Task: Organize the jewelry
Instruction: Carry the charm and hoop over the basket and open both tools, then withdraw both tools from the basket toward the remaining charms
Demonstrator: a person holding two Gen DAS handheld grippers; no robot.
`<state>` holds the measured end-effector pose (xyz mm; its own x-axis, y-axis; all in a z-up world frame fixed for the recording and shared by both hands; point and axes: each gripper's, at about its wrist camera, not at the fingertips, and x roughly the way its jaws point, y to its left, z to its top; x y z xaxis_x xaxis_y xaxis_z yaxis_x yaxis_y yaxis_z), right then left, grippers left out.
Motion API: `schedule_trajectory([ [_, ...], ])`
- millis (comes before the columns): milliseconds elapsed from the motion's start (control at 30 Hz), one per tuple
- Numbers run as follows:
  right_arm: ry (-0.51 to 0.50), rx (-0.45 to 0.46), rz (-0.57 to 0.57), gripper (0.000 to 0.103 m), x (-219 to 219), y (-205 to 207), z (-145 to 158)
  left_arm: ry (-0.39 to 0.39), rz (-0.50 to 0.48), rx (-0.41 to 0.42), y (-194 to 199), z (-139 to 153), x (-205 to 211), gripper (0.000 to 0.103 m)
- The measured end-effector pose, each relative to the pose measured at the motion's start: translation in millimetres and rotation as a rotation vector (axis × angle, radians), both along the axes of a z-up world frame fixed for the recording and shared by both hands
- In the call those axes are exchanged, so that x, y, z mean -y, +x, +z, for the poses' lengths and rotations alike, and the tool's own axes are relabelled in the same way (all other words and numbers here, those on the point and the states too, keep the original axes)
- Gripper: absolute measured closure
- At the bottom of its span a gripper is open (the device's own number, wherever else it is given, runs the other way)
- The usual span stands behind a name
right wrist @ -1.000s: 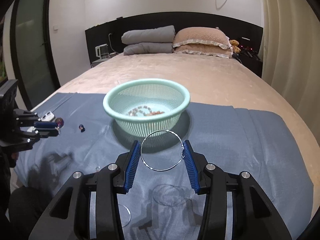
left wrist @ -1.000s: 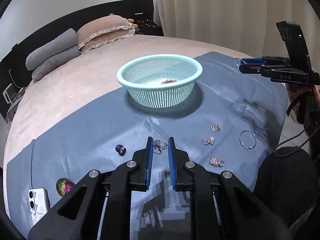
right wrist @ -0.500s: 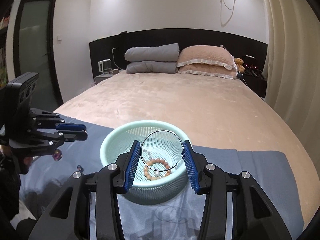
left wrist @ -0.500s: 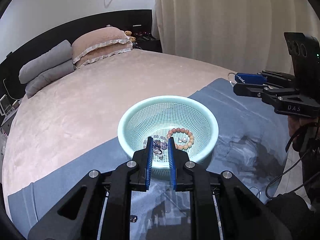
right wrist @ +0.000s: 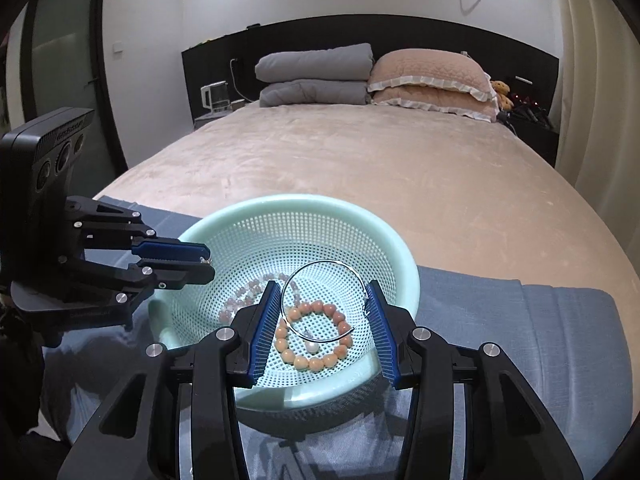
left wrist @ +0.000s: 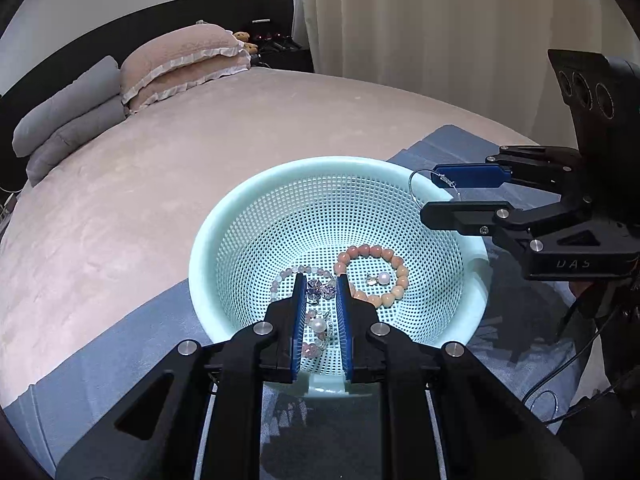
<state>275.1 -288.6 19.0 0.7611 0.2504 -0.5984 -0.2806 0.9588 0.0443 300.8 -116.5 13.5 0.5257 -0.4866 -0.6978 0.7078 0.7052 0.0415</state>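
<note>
Nearest in the left wrist view, the left gripper (left wrist: 319,294) is held over the 6 o'clock rim of the mint-green perforated basket (left wrist: 256,208), its blue pads clenched on a small crystal earring cluster (left wrist: 320,290). Directly below the pads, on the basket floor, a pearl piece (left wrist: 319,325) and a pale bead bracelet (left wrist: 280,280) are seen, with a peach bead bracelet (left wrist: 374,276) just to their 3 o'clock side and a small pearl pendant (left wrist: 380,279) lying inside its loop. In the right wrist view, the right gripper (right wrist: 324,316) is poised above the same basket (right wrist: 400,256), and a thin silver hoop bangle (right wrist: 324,264) is grasped between its widely spread blue pads, suspended over the peach bracelet. The basket is set on a blue-grey cloth (right wrist: 540,320) spread across the near end of a beige bed (right wrist: 380,168). At 12 o'clock, far back, grey pillows (right wrist: 316,76) and pink frilled pillows (right wrist: 432,80) are stacked against a dark headboard (right wrist: 500,46).
</note>
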Motion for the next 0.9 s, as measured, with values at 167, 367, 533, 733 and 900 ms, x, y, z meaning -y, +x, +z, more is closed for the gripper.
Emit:
schedule_trajectory([
  [167, 0.014, -0.017, -0.005, 0.062, 3, 2, -7, -0.005, -0.003, -0.010, 4, -2, 0, 0.088],
  [367, 0.003, -0.018, -0.021, 0.048, 4, -3, -1, 0.011, 0.036, 0.038, -3, 8, -8, 0.062],
  [533, 0.021, 0.045, -0.054, 0.017, 10, -20, 23, -0.047, 0.085, 0.107, -20, 33, -30, 0.017],
  [733, 0.036, 0.087, -0.101, 0.015, 15, -37, 58, -0.032, 0.091, 0.147, -46, 53, -51, 0.006],
  [900, 0.049, 0.131, -0.118, 0.015, 17, -58, 83, -0.010, 0.094, 0.165, -66, 61, -63, 0.006],
])
